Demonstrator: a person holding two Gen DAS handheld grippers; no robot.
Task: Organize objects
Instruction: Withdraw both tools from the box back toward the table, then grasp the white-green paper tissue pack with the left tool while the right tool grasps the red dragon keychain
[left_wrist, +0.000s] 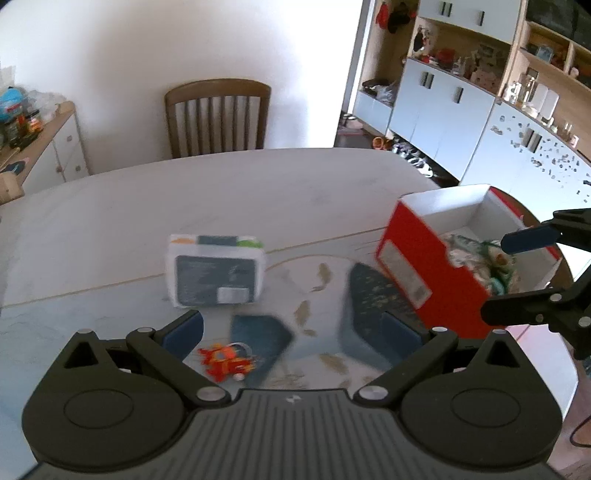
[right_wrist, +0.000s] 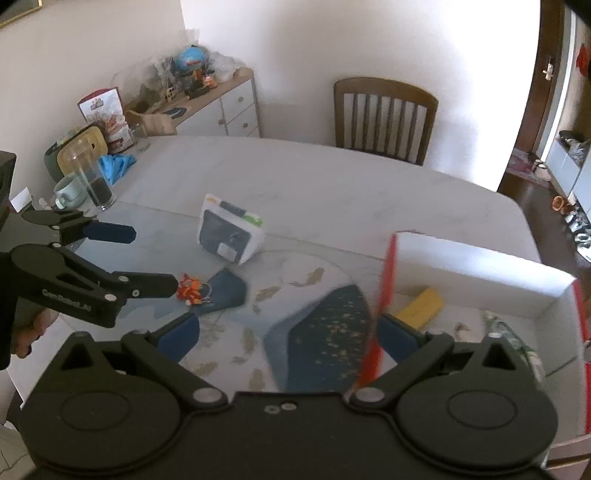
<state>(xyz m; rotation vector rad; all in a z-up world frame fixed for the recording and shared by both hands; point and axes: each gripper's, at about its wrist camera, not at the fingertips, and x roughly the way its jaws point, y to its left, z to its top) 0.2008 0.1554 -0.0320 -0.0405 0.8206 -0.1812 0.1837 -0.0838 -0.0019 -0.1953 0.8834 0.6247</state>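
Your left gripper (left_wrist: 293, 330) hangs wide open and empty just above the small orange-red toy (left_wrist: 226, 361), which lies on the patterned placemat (right_wrist: 314, 325) near your left finger; it looks light, hard and knobbly, so pinch it across its middle rather than by the thin ring at its end. Your right gripper (right_wrist: 288, 334) is spread wide too, holding nothing, straddling the near wall of the red cardboard box (right_wrist: 480, 266), while the white packet (left_wrist: 216, 271) stands just beyond the toy.

bright daylight washes out the back wall (left_wrist: 110, 74); the tabletop (left_wrist: 258, 192) shows glare. motion blur smears the red box (right_wrist: 380, 306). fisheye bends the dark edges.
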